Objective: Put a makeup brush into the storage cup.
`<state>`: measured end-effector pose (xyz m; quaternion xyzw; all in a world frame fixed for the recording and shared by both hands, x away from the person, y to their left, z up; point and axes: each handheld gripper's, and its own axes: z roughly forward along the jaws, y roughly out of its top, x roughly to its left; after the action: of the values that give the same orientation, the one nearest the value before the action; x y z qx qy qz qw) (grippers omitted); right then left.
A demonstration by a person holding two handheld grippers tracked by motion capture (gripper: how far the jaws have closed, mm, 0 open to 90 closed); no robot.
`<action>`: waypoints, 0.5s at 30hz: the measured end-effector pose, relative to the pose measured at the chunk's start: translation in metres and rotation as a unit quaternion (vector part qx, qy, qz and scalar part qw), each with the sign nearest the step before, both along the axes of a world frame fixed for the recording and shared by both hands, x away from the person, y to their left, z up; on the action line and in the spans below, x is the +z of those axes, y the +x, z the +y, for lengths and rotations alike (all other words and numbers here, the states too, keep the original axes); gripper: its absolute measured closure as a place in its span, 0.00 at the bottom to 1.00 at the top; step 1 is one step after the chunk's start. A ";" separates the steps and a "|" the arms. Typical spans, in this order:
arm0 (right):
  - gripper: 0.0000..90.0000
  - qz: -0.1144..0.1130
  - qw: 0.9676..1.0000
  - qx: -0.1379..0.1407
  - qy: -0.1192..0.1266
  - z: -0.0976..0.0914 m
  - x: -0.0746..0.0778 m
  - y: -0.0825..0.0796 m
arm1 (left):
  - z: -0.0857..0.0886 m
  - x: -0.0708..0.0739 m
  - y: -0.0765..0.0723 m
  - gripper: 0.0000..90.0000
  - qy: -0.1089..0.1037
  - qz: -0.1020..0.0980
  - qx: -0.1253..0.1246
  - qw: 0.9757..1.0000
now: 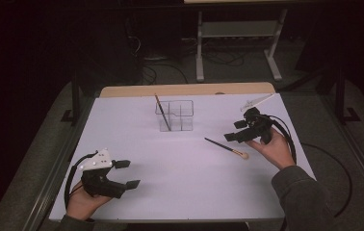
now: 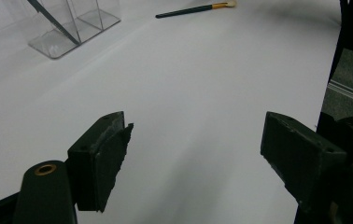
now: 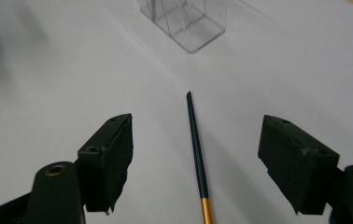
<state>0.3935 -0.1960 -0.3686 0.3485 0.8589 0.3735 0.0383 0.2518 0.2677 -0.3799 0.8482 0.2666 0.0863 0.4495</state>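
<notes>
Fingers (image 3: 300, 163) of right gripper (image 1: 247, 130) spread wide, released, straddling the dark handle of the loose brush (image 3: 197, 154) without touching it. Fingers (image 2: 102, 161) of left gripper (image 2: 200, 161) likewise spread and empty, held above bare white tabletop (image 1: 170, 192) near its near-left corner.

Loose brush (image 1: 227, 147): flat on tabletop, right of centre, well in from the right edge; pale bristle head toward the near-right, gold ferrule behind it, dark handle tip directed toward the organizer. Right gripper positioned just beyond the brush, toward the right edge.

Clear organizer (image 1: 175, 115): transparent, divided into compartments, upright, centred toward the far edge. Standing brush (image 1: 162, 112) already inside, leaning in the left-hand compartment, handle end protruding above the rim.

Progress, as judged from the layout: one brush stowed, one still out. Second brush not yet gripped; approach stage only. Remaining: closing on the handle, lifting, carrying toward the far edge, lowering into a compartment, releasing. Roughly halfway, assuming no further brushes. Left gripper idle, well apart from both brush and organizer.
</notes>
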 end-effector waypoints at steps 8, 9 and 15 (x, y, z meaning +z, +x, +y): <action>0.32 0.006 1.000 -0.002 -0.013 -0.006 -0.011 -0.004 | 0.000 0.000 0.000 0.25 0.002 0.000 0.001 1.000; 0.32 0.003 1.000 0.001 -0.018 -0.008 -0.013 -0.004 | 0.000 0.000 0.000 0.25 0.001 0.000 0.001 1.000; 0.37 0.011 1.000 -0.002 -0.027 -0.011 -0.020 -0.005 | -0.001 0.000 0.001 0.25 -0.001 0.000 0.002 1.000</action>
<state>0.3885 -0.2075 -0.3886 0.3531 0.8682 0.3464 0.0387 0.2524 0.2670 -0.3803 0.8474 0.2682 0.0869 0.4499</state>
